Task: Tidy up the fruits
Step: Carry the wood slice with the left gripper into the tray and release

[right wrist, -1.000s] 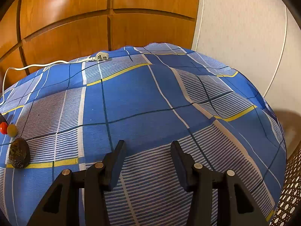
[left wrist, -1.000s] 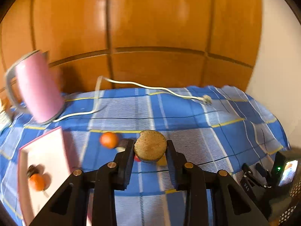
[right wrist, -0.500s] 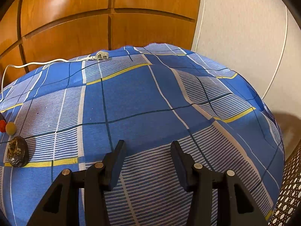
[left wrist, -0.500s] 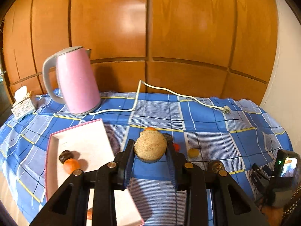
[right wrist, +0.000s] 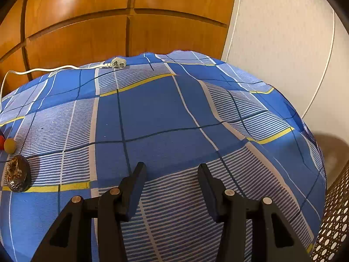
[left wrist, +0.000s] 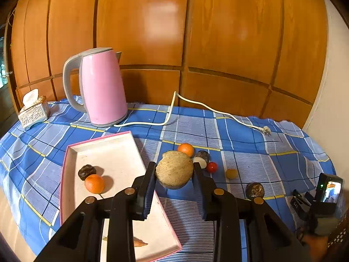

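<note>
My left gripper (left wrist: 174,172) is shut on a round tan fruit (left wrist: 174,171) and holds it above the cloth, just right of the pink-rimmed tray (left wrist: 113,146). In the tray lie an orange (left wrist: 94,183) and a dark wrinkled fruit (left wrist: 86,171). On the cloth beyond the held fruit sit another orange (left wrist: 185,149), a dark fruit (left wrist: 202,154), a small red fruit (left wrist: 211,167), a small yellow fruit (left wrist: 231,173) and a dark brown fruit (left wrist: 254,190). My right gripper (right wrist: 172,175) stands open over bare cloth; the dark brown fruit (right wrist: 17,175) and the yellow fruit (right wrist: 9,145) lie far to its left.
A pink kettle (left wrist: 101,87) stands at the back left, its white cord (left wrist: 196,104) running right to a plug (right wrist: 117,62). A tissue box (left wrist: 32,111) sits at the far left. The blue checked tablecloth (right wrist: 163,113) drops off at the right, by a white wall.
The left gripper has swung left with the tan fruit, bringing the kettle, the tissue box and more of the tray into view. The right gripper has kept still.
</note>
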A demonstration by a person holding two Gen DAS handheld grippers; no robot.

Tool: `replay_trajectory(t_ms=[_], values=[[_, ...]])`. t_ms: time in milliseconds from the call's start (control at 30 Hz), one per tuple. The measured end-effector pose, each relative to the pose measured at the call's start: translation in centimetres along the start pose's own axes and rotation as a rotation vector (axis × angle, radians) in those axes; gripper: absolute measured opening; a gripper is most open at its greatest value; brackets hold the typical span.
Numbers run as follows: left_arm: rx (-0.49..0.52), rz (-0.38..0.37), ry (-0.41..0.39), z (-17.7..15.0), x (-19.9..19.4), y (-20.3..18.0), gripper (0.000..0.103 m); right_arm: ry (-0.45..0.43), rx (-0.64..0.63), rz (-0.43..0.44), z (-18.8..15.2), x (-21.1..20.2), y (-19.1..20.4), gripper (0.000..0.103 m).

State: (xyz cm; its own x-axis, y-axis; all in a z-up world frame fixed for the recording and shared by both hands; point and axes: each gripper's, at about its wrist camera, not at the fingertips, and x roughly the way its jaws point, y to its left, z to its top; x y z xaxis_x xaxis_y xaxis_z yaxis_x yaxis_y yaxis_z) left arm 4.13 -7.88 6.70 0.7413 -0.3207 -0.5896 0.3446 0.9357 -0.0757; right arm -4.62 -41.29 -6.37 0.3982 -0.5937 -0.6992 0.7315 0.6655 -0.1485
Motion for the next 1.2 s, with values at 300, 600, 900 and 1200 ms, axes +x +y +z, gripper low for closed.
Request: replay_trajectory(t_ms=[300, 600, 900, 1200], values=[[-0.043, 0.036, 0.0, -0.7, -0.5, 2.2, 0.033, -0.004, -0.024, -0.025, 0.0, -0.1, 0.4, 0.05], [-0.069, 0.072, 0.014, -1.5, -0.5, 4.2, 0.033, -0.007, -0.042, -0.043, -0.1, -0.2, 0.7, 0.05], [-0.158, 0.147, 0.112, -4.1, 1.9, 8.9, 0.033, -0.007, -0.044, -0.046, -0.1, -0.2, 0.8, 0.05], [-0.219, 0.232, 0.188, -6.1, 5.3, 13.8, 0.033, -0.007, -0.042, -0.042, -0.1, -0.2, 0.7, 0.05]])
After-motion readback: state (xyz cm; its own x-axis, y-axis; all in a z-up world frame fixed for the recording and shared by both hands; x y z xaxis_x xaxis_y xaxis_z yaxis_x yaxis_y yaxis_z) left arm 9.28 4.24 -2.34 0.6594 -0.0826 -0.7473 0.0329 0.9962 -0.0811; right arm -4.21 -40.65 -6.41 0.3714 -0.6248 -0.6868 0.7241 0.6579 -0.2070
